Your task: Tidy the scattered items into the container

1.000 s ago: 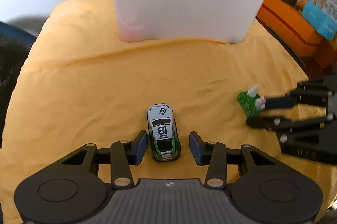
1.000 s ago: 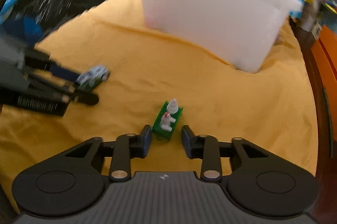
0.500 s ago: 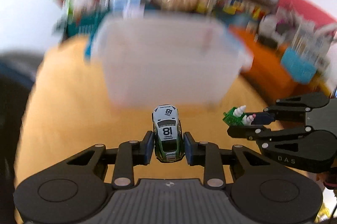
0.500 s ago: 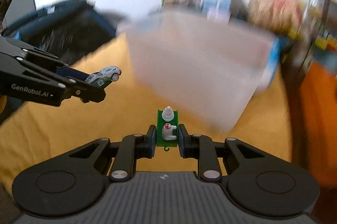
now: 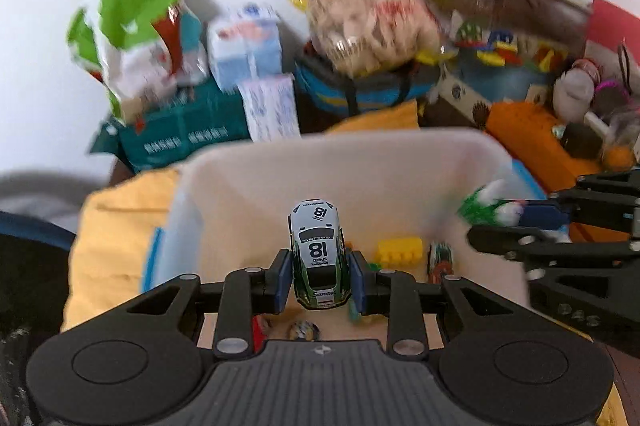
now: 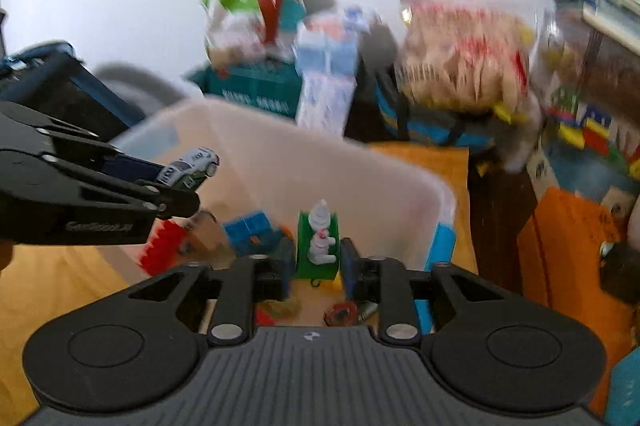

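Observation:
My left gripper is shut on a white and green toy car numbered 18 and holds it above the open white bin. My right gripper is shut on a green toy piece with white figures, also over the bin. In the right wrist view the left gripper with the car hangs over the bin's left side. In the left wrist view the right gripper's green piece is over the bin's right side. Toys lie in the bin: a yellow brick, blue blocks, a red piece.
The bin stands on an orange cloth. Behind it are stacked bags and boxes: a green and white bag, a teal box, a snack bag. Orange boxes stand to the right.
Both grippers closed on their toys, lifted them off the cloth and carried them forward and up over the open bin.

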A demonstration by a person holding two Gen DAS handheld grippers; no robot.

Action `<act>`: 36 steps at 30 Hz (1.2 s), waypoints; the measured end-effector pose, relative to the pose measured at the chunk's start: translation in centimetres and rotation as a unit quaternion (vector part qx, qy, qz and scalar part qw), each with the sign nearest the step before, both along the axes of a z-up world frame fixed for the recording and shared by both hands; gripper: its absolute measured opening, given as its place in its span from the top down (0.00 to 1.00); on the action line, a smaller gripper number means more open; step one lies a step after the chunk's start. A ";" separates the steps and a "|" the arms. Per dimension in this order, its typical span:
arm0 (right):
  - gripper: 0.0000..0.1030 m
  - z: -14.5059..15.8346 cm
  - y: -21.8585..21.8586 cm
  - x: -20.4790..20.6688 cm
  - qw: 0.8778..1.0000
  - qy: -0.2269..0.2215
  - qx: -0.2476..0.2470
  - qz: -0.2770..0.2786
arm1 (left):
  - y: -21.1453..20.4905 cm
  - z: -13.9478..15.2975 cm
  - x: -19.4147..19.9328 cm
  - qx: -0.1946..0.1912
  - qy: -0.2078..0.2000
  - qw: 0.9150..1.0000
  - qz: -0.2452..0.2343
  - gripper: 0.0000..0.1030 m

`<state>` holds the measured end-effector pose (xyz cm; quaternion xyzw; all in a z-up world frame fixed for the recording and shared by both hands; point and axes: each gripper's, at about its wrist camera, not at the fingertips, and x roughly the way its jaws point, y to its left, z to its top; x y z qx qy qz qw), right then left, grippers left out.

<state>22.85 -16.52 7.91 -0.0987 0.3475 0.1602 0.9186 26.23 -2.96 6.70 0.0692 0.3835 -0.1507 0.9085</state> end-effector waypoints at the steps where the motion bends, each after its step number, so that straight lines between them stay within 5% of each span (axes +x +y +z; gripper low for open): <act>1: 0.51 -0.3 -0.2 0.0 1.000 0.006 0.001 -0.001 | 0.0 -0.2 0.1 0.006 0.002 1.000 0.002 0.65; 5: 0.37 0.1 -0.1 -0.1 1.000 -0.004 -0.002 -0.007 | 0.2 0.7 -0.6 0.017 -0.030 0.999 0.019 0.31; 8: 0.15 1.1 -0.1 0.1 1.000 -0.007 -0.004 -0.021 | 0.7 2.1 -1.0 0.010 -0.048 0.998 0.044 0.30; 13: 0.01 2.3 0.0 1.0 0.999 0.001 -0.012 -0.052 | 0.9 3.3 -0.6 -0.001 -0.022 0.998 0.060 0.27; 20: 0.00 2.6 0.8 2.8 0.996 0.050 -0.053 -0.047 | 0.3 4.3 -0.5 0.048 -0.010 0.996 0.071 0.26; 25: 0.00 2.8 0.7 2.9 0.995 0.066 -0.045 -0.057 | 0.2 4.7 -0.5 0.087 -0.004 0.991 0.105 0.14; 36: 0.00 2.8 0.1 2.7 0.995 0.064 -0.039 -0.072 | -0.1 5.7 -1.5 0.063 -0.018 0.994 0.084 0.17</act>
